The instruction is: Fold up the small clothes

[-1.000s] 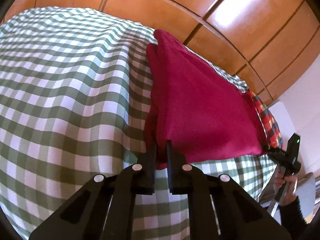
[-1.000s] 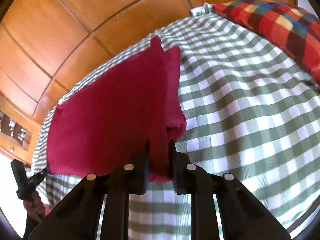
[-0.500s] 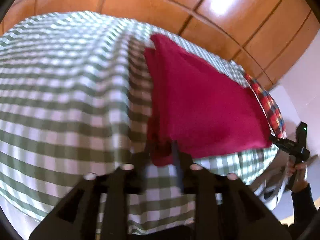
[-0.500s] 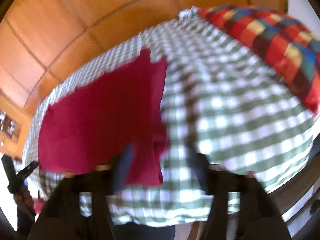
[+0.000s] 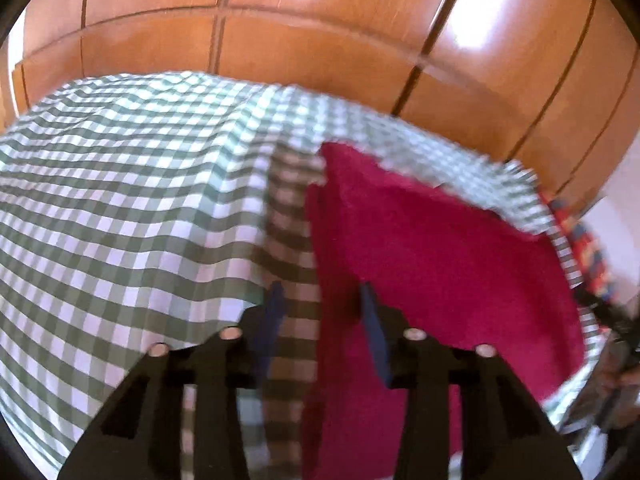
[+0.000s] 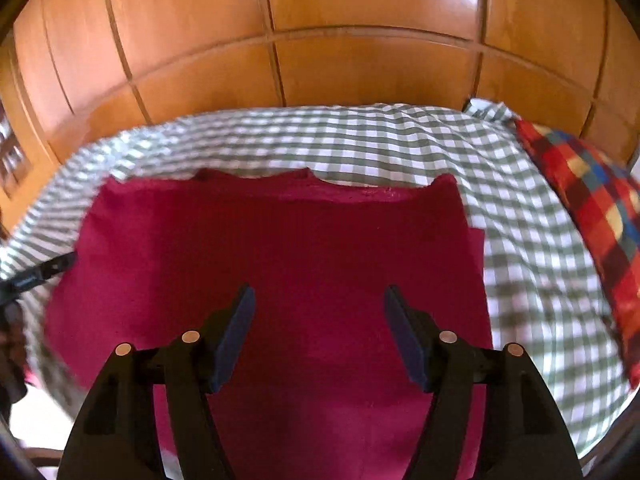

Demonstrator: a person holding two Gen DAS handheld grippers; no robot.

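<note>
- Crimson garment (image 6: 280,264) lying flat on green-checked bedspread (image 6: 400,148), folded edge along far side, right edge stepped with an under-layer peeking out.
- Right gripper (image 6: 318,320) above garment middle, jaws wide, nothing between.
- Left gripper (image 5: 322,312) over garment's left edge, jaws partly apart and closing, straddling the edge, no cloth pinched.
- Judged step: both near corners released, next fold pending.
- For a clean fold: regrip both corners of one side at matching positions, lift together, lay edge onto edge, avoid dragging the bedspread.
- Plaid pillow (image 6: 592,216) at right, well apart; wooden panelling (image 6: 360,20) behind.
</note>
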